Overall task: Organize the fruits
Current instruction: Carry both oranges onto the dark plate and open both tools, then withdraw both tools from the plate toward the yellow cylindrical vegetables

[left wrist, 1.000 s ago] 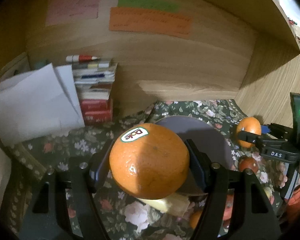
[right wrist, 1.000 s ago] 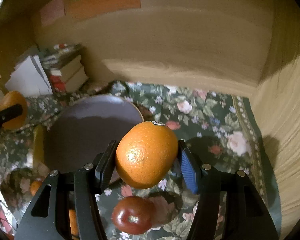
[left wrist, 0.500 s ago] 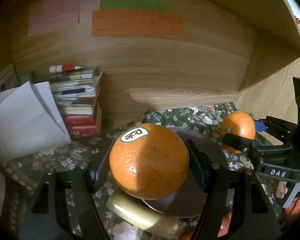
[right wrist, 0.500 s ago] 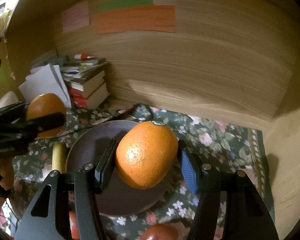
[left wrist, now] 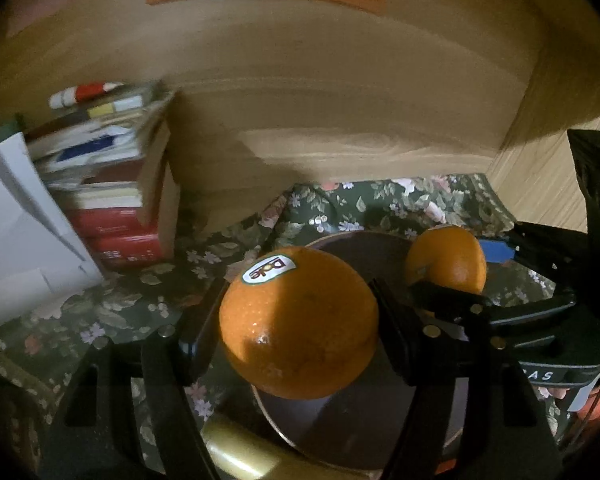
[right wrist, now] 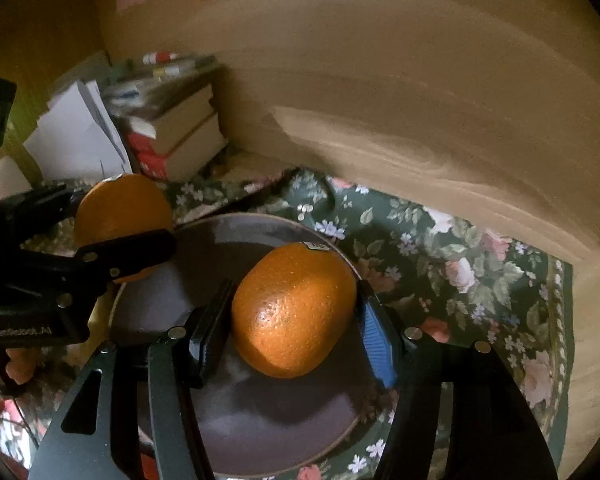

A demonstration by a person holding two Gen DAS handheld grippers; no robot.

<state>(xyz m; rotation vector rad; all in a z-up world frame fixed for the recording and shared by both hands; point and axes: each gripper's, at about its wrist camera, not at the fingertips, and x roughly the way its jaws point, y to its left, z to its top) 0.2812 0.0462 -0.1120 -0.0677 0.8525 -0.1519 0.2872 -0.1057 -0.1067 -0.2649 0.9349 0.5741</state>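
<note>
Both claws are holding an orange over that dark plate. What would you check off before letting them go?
1. Left gripper clamped on the Dole-stickered orange: ok.
2. Right gripper clamped on the second orange: ok.
3. Both oranges above the dark plate: ok for the right; the left sits near the plate's edge, cannot tell.
4. Plate free of other fruit: ok where visible.
5. Oranges low enough not to roll off when dropped: cannot tell.
6. Grippers clear of each other: ok, though close.
</note>
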